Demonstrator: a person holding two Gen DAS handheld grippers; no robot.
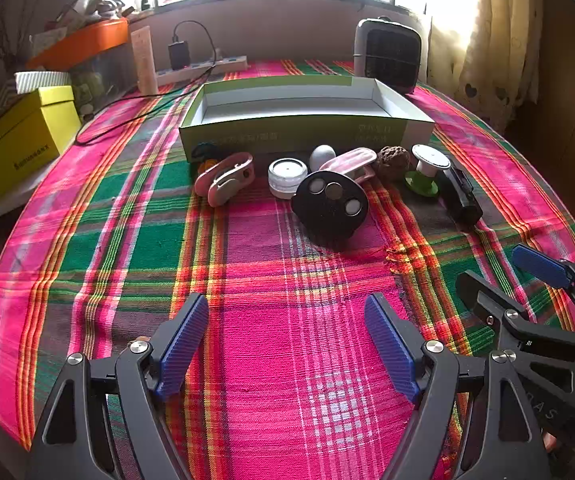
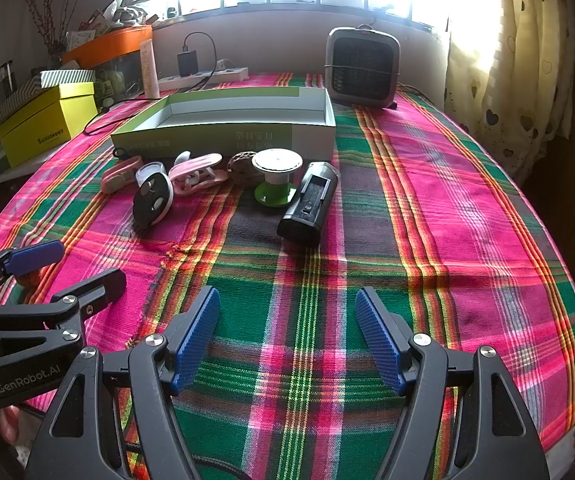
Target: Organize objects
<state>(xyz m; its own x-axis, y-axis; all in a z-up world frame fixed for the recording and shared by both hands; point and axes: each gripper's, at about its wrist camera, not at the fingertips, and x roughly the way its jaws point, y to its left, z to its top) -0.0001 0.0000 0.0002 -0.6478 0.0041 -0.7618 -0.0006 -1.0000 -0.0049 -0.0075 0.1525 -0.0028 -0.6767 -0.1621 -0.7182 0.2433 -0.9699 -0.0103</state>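
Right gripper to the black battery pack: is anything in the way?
Nothing visible. Only bare plaid cloth lies between the open right gripper and the black battery pack. The green spool sits close on its left.

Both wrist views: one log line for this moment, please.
left gripper: open, empty | right gripper: open, empty | green box: empty | black disc, black battery: on tablecloth

Plaid-clothed table; on it a shallow green-and-white box, black battery pack, green-based spool, possibly a walnut, heater.
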